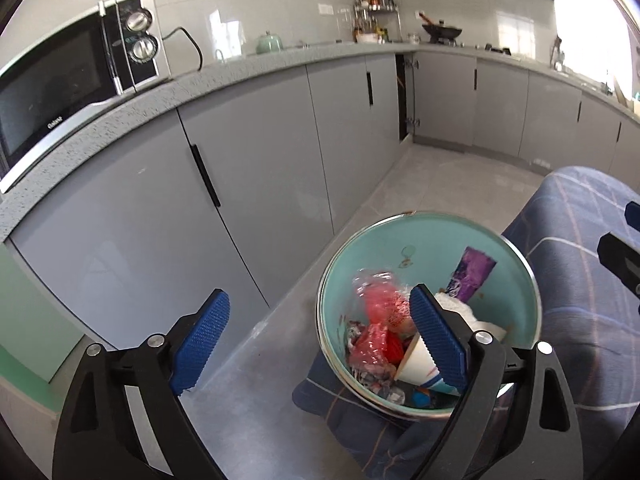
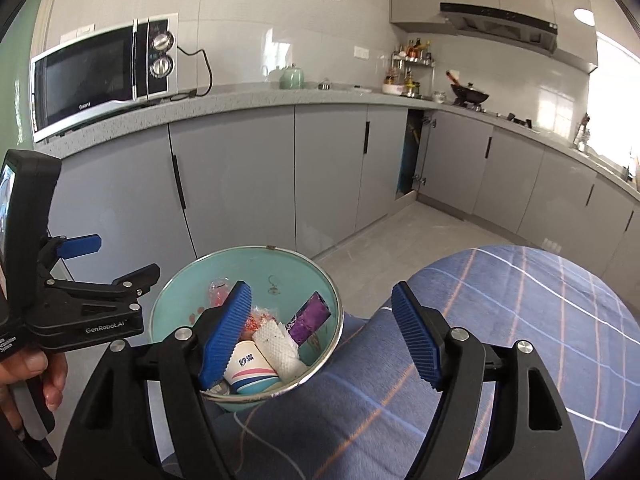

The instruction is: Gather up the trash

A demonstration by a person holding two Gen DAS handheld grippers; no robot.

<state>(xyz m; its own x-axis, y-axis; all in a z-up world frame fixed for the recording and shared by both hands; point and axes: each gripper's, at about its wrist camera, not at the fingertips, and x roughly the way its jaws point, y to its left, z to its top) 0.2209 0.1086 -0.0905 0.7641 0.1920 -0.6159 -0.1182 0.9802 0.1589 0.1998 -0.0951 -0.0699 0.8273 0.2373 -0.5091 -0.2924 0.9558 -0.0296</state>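
Observation:
A teal bowl with a metal rim [image 1: 472, 226] [image 2: 188, 280] sits on a blue plaid cloth. It holds trash: red plastic wrap [image 1: 374, 336], a paper cup [image 1: 416, 366] [image 2: 248, 372], a white paper towel [image 2: 276, 344] and a purple wrapper [image 1: 472, 274] [image 2: 310, 316]. My left gripper [image 1: 320, 344] is open and empty, its right finger over the bowl's rim. My right gripper [image 2: 324, 340] is open and empty, its left finger above the bowl. The left gripper also shows in the right wrist view [image 2: 108, 264], held by a hand.
The blue plaid cloth [image 1: 580, 280] [image 2: 520, 340] covers a surface at right. Grey kitchen cabinets [image 1: 248, 168] [image 2: 332, 176] run along the back under a counter with a microwave [image 1: 60, 88] [image 2: 100, 76]. One cabinet door [image 2: 412, 160] stands open. Grey floor [image 1: 440, 184] lies between.

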